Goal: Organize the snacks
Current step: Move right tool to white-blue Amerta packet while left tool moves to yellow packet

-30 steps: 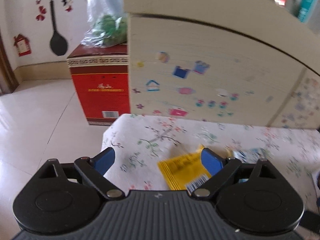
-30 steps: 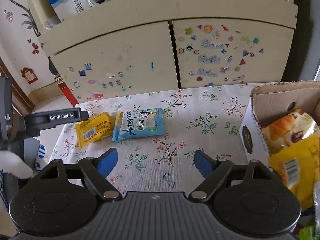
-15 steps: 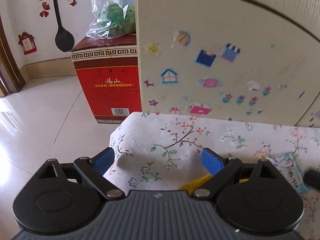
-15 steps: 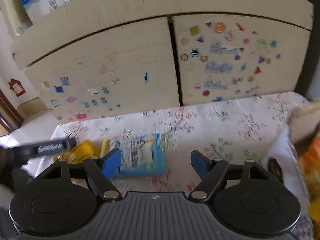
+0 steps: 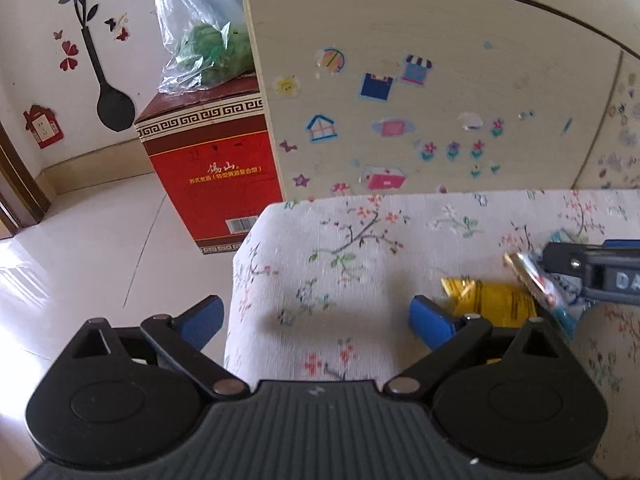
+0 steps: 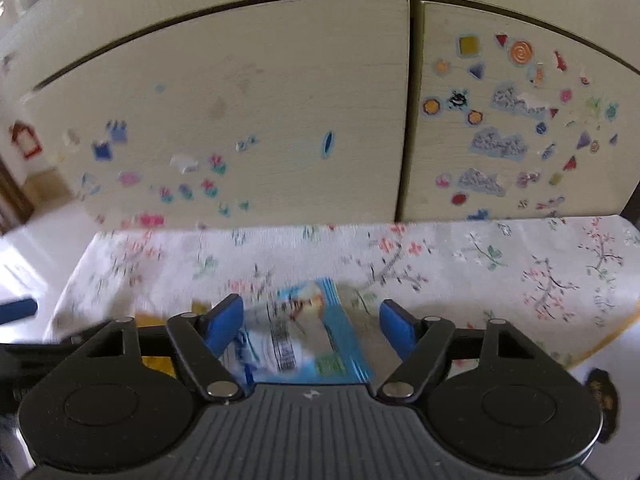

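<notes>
Right gripper (image 6: pixel 311 322) moved over blue packet (image 6: pixel 304 340), packet between closing fingers, not yet gripped

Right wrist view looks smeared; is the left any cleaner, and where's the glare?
Right wrist view: motion blur smears the floral cloth and blue packet. Left wrist view: mostly sharp, glare on the floor tiles, cabinet edges bowed by the fisheye.
</notes>
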